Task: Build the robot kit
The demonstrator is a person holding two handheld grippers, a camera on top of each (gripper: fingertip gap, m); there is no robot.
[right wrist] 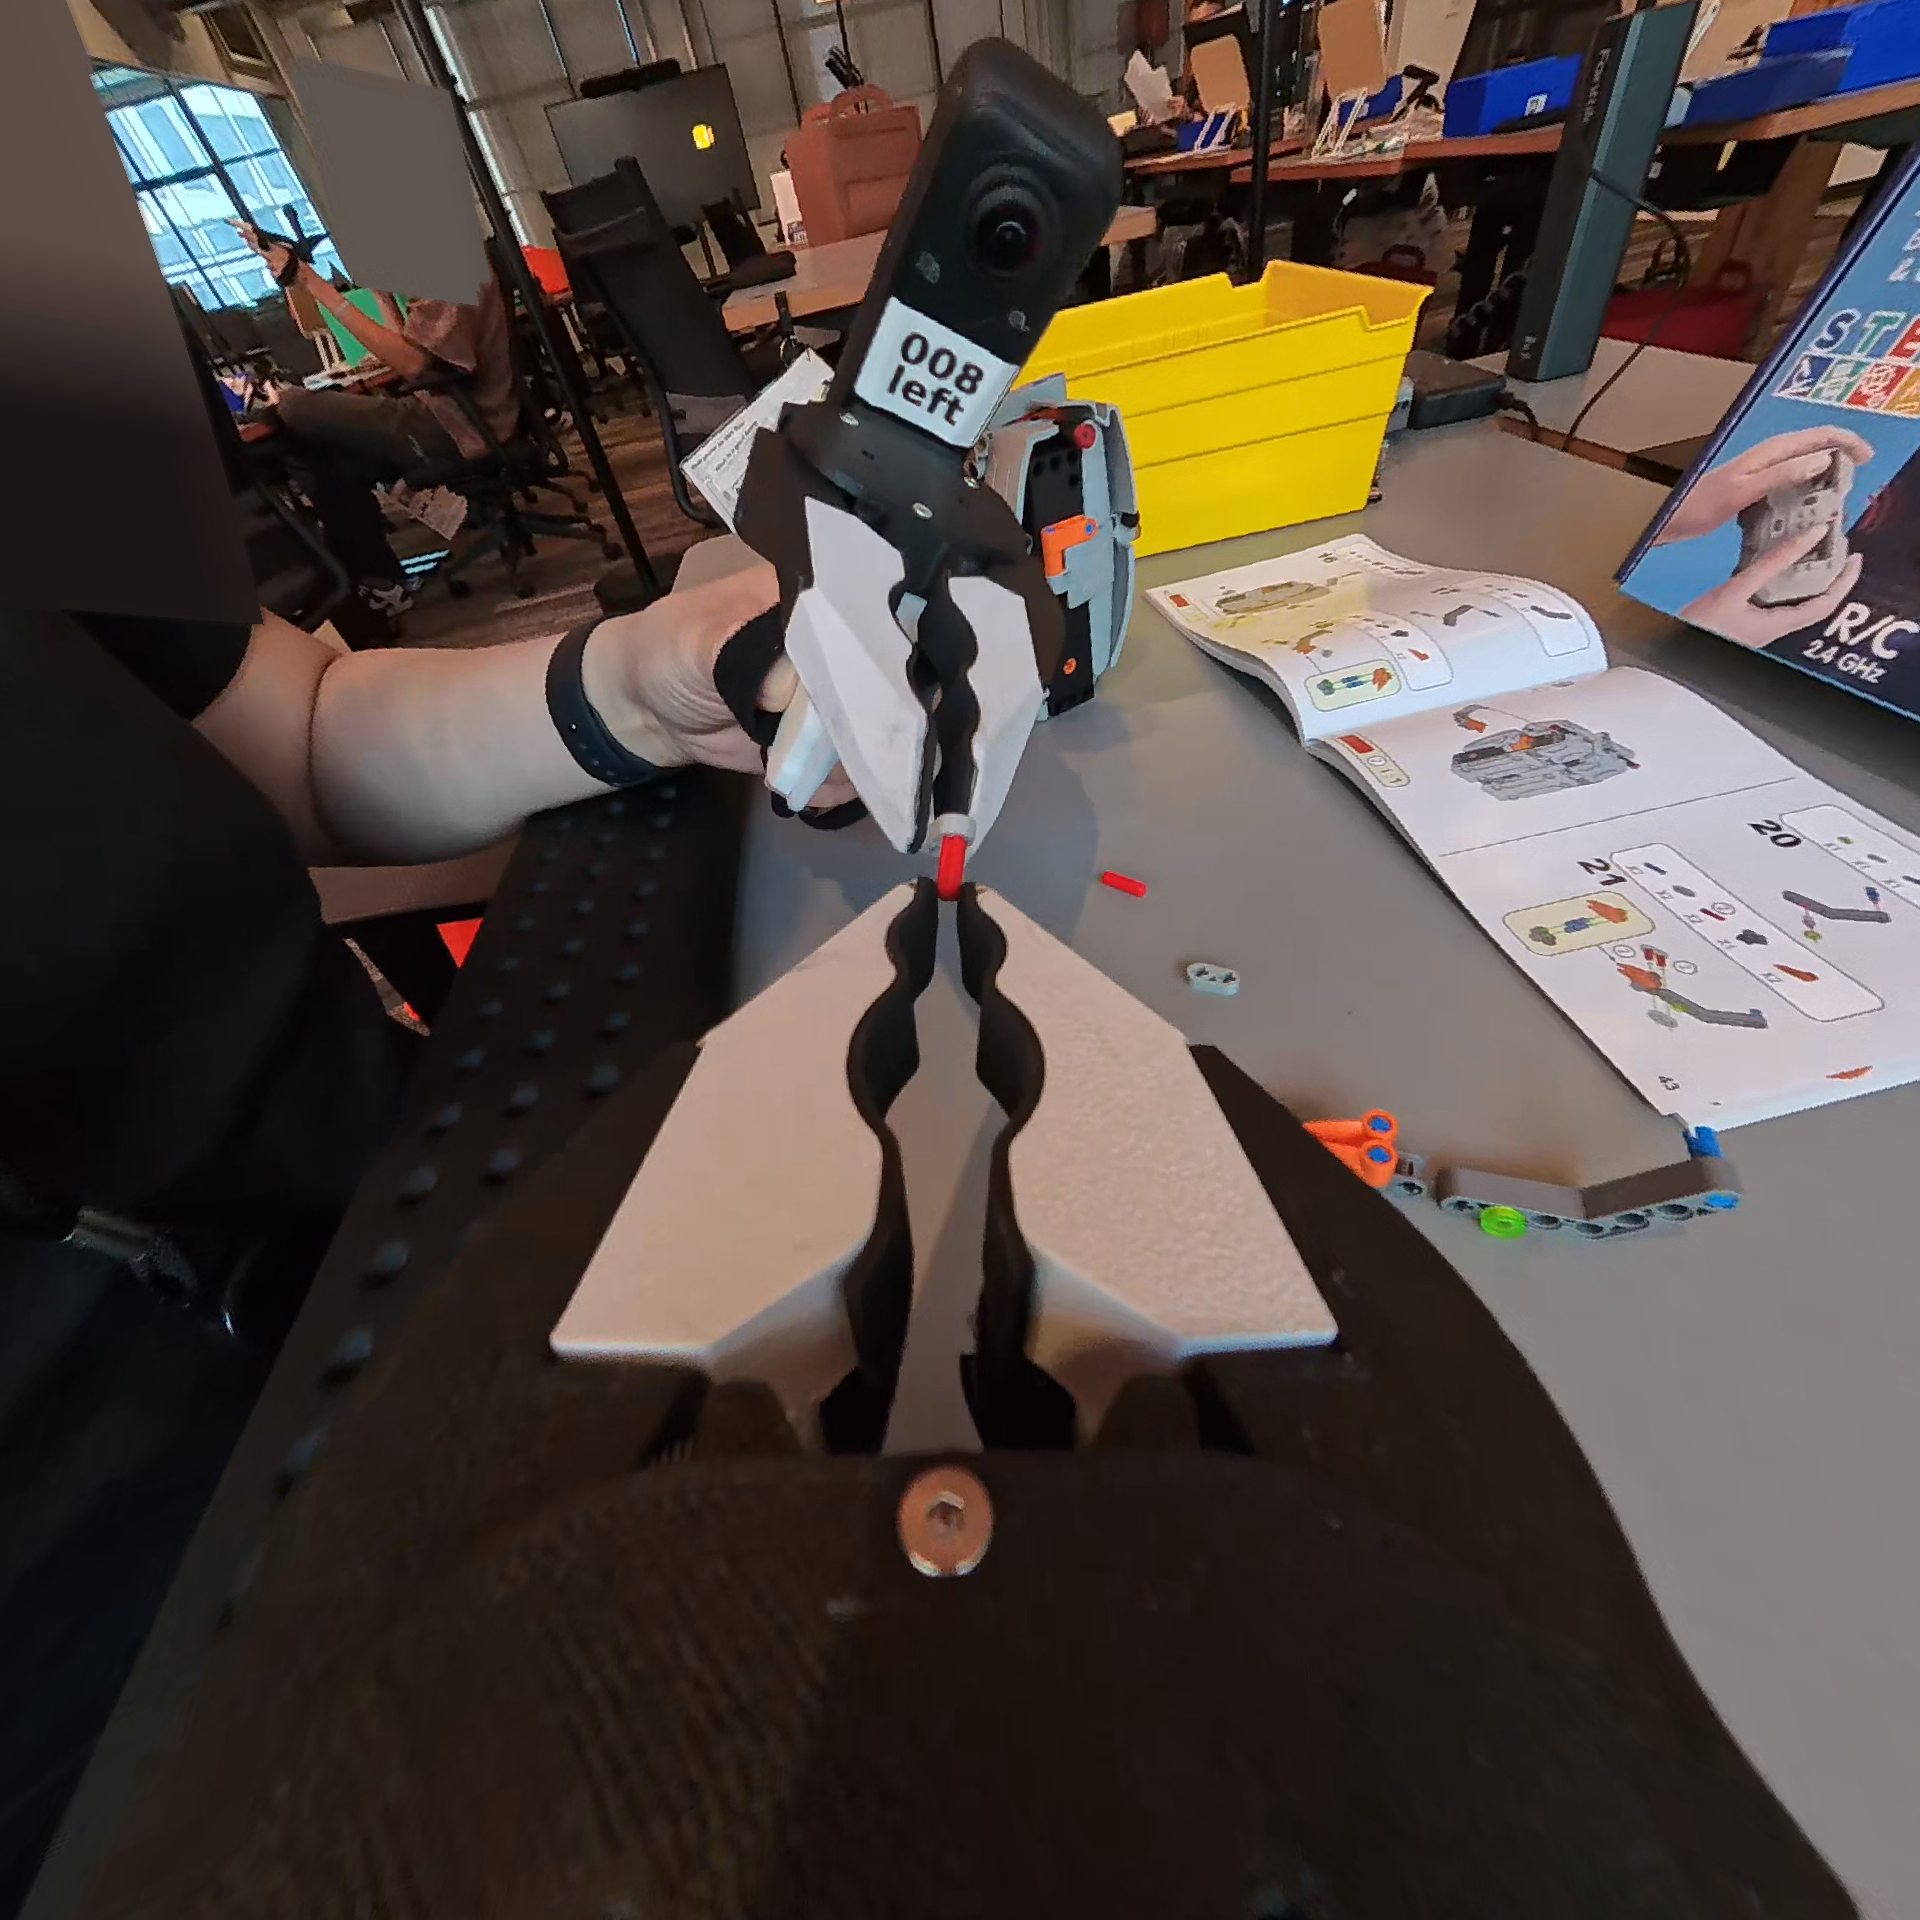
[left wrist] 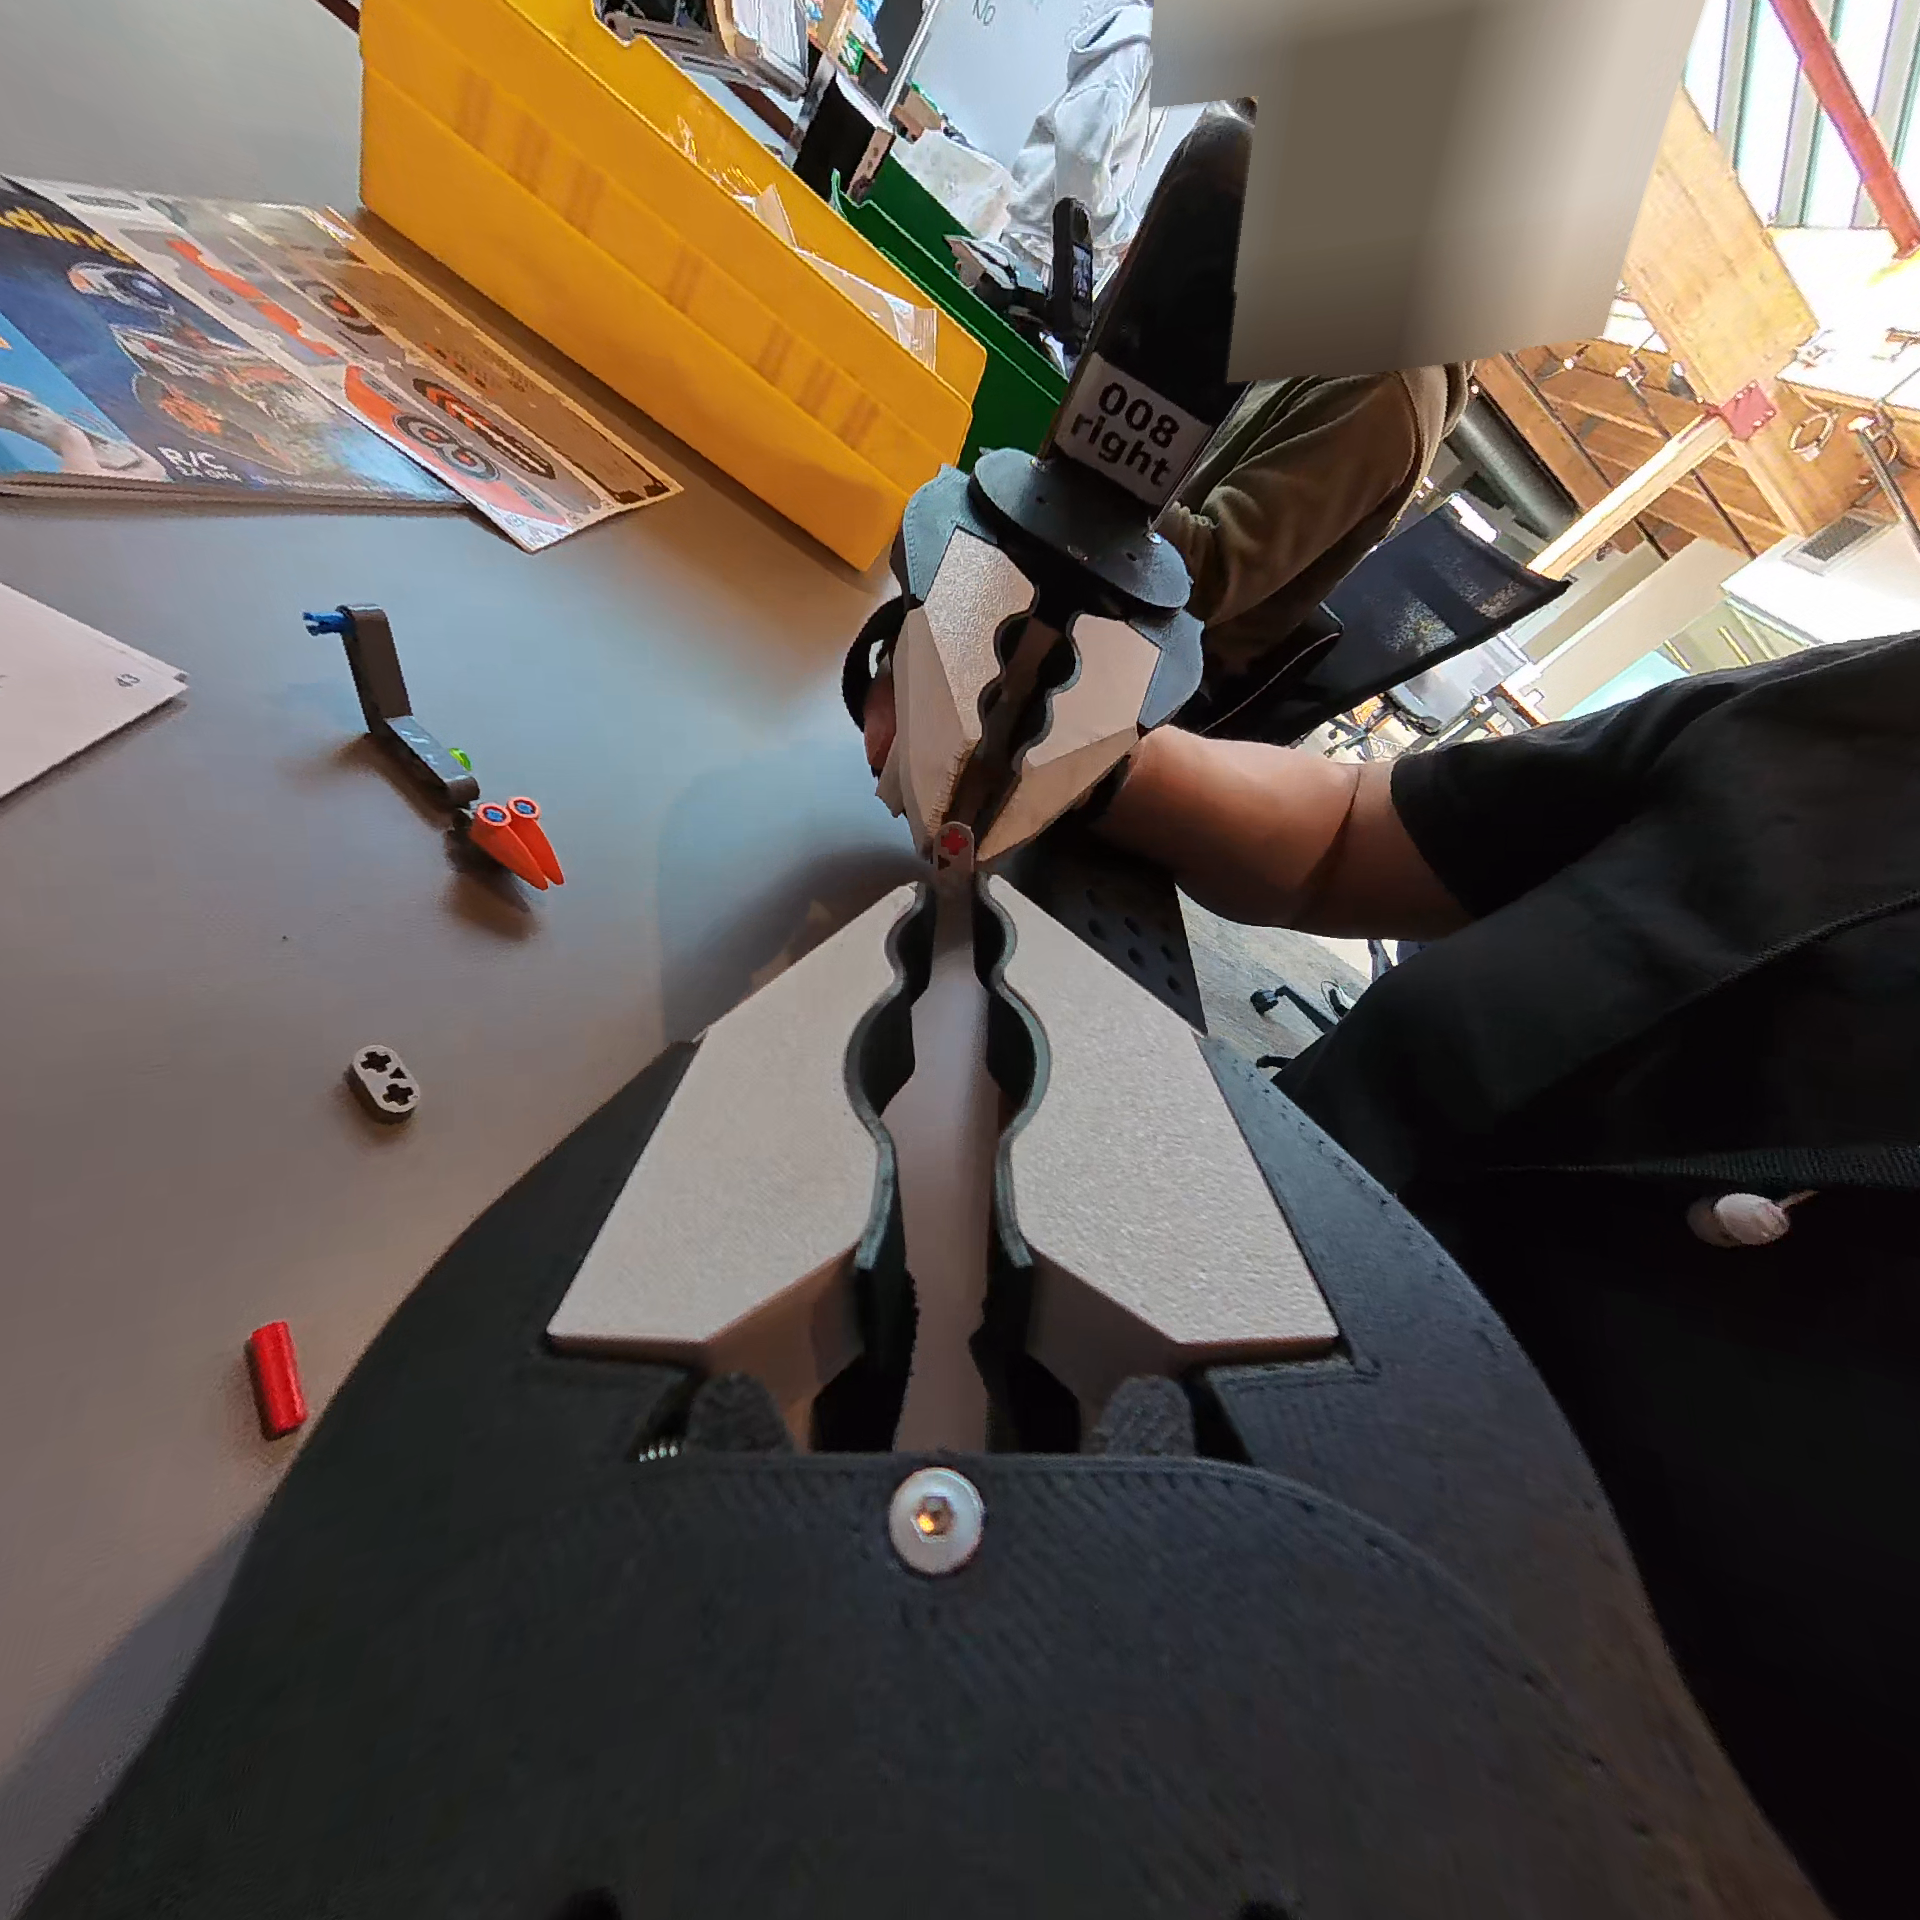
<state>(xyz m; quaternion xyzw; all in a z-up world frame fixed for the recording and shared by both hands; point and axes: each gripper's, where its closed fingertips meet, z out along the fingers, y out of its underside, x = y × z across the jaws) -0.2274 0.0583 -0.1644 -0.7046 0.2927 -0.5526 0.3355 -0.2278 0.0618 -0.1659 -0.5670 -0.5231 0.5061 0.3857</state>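
Nearest the lens in the right wrist view, the right gripper (right wrist: 945, 896) has its claw clamped on the lower end of a short red axle (right wrist: 948, 868). The axle's upper end meets a small light grey bush (right wrist: 955, 828), which is pinched at the very tips of the left gripper (right wrist: 951, 831). That claw is also closed on its part. Both pieces hang in the air above the grey table (right wrist: 1299, 1455), near its front edge.

On the table beyond lie a loose red pin (right wrist: 1122, 884), a grey two-hole connector (right wrist: 1212, 978), two orange cones (right wrist: 1356, 1143) beside a dark bent beam (right wrist: 1590, 1195), and an open instruction booklet (right wrist: 1558, 810). A yellow bin (right wrist: 1247, 416) stands farthest back.

Both grips look shallow. If the two grippers are not in line, the cross-shaped axle could jam against the bush. Either part might then twist out of its pinch and fall, perhaps over the table edge.
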